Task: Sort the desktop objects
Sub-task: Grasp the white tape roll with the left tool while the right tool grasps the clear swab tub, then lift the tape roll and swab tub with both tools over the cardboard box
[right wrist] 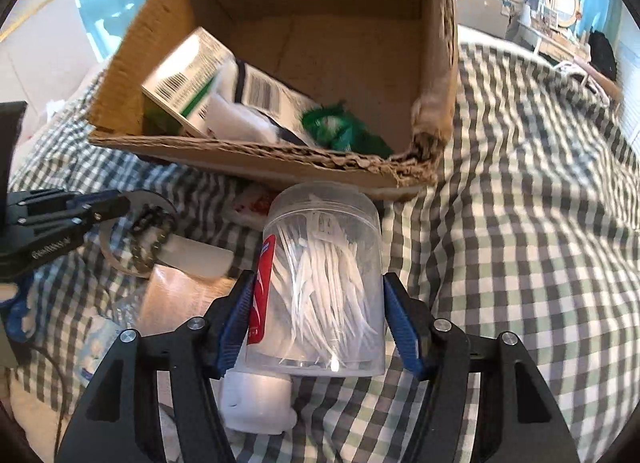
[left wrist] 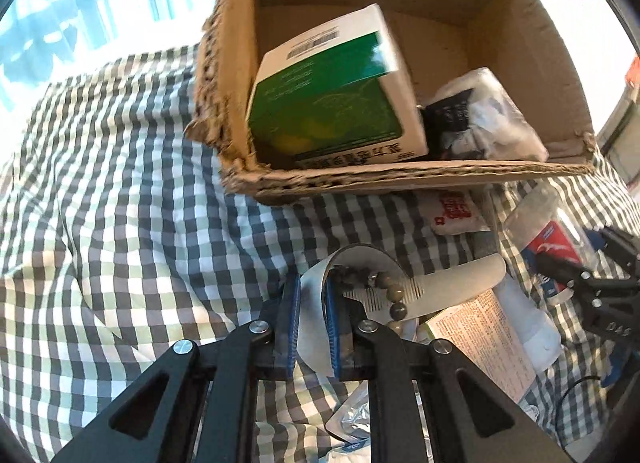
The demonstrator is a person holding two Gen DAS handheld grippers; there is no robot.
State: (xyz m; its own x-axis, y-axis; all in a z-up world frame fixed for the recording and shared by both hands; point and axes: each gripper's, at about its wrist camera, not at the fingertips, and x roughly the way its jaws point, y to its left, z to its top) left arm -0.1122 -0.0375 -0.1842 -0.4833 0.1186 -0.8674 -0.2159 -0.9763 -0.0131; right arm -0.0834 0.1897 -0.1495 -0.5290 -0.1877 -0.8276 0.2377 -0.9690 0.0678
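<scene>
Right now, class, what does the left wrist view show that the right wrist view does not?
Only the left wrist view shows the left gripper from behind, shut on a grey band strung with beads, and a comb lying on a printed paper.

Only the right wrist view shows the right gripper shut on a clear jar of white picks, a green packet in the box, and furniture beyond the bed.

Both show the cardboard box, the green-and-white carton inside it, and the checked cloth.

Barcodes were printed on the green-and-white carton (left wrist: pixel 336 91) and the white packet (right wrist: pixel 264 93). All lettering, including the red print on the sachet (left wrist: pixel 456 209), was illegible.
</scene>
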